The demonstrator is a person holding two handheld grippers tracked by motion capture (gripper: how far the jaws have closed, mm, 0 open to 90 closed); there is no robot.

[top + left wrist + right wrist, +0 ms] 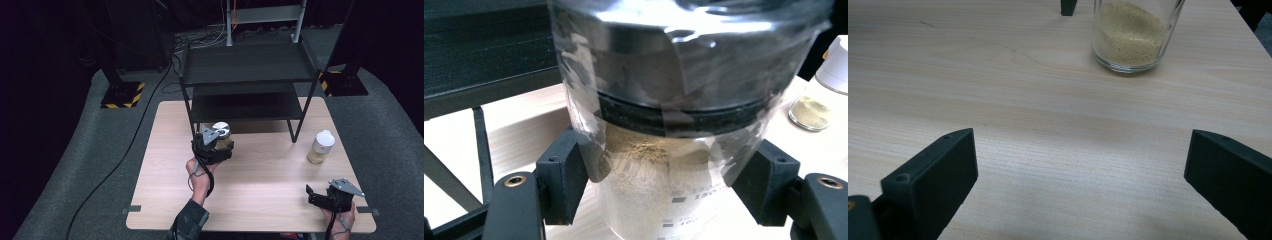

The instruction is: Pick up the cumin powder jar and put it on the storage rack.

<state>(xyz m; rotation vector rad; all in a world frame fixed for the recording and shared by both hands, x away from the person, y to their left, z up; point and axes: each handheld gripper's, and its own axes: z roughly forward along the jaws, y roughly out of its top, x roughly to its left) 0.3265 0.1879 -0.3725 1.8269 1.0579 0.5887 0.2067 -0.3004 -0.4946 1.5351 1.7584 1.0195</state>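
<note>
A clear glass jar (664,165) with brownish powder and a silver lid (221,128) sits between the jaws of my left gripper (220,147), which is shut on it, both pads (566,177) pressed against its lower wall. This jar is near the front left leg of the black shelf rack (245,62). A second jar (320,146) with a white lid and yellowish grains (1130,32) stands on the table right of the rack. My right gripper (312,195) rests near the table's front right corner, jaws wide open with bare wood between them.
The black two-level rack stands at the back of the light wooden table (260,195). Its legs (296,131) meet the tabletop near both jars. Dark floor, cables and a stand base with yellow-black stripes (122,95) surround the table.
</note>
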